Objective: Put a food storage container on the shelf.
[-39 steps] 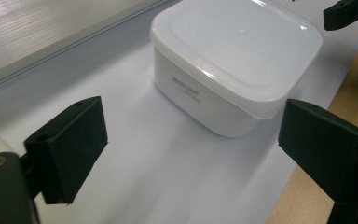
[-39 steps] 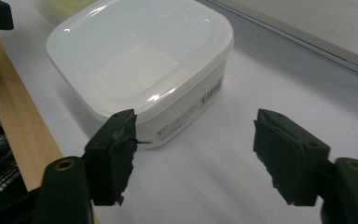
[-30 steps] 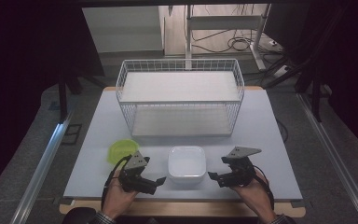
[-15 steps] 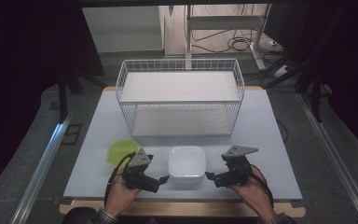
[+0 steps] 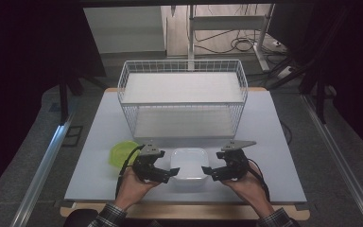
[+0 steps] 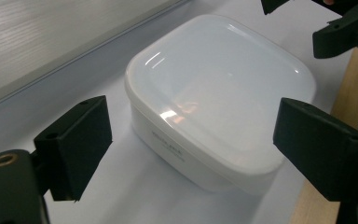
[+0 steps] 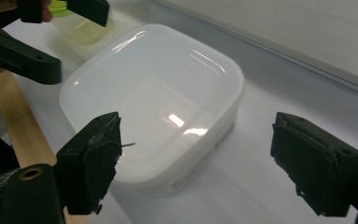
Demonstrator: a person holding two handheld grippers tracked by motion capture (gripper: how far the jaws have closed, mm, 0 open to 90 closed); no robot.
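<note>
A white square plastic container [image 5: 188,163] with a lid on it sits on the table near the front edge. My left gripper [image 5: 172,174] is just left of it, my right gripper [image 5: 207,172] just right, and both point inward at it. In the left gripper view the container [image 6: 219,93] lies ahead of the gripper [image 6: 193,135], a corner reaching between its jaws, untouched. The right gripper view shows the container [image 7: 154,93] the same way for that gripper [image 7: 200,149]. Both pairs of jaws have just been closing a little and stand open, touching nothing.
A green translucent bowl [image 5: 123,152] lies left of my left hand. A white wire basket [image 5: 184,99] stands across the table's far half. The wooden front edge [image 6: 349,84] of the grey tabletop [image 5: 274,137] runs close behind the container.
Both hands have drawn inward toward the white container, the left one rightward, the right one leftward. More of the green bowl shows now.
</note>
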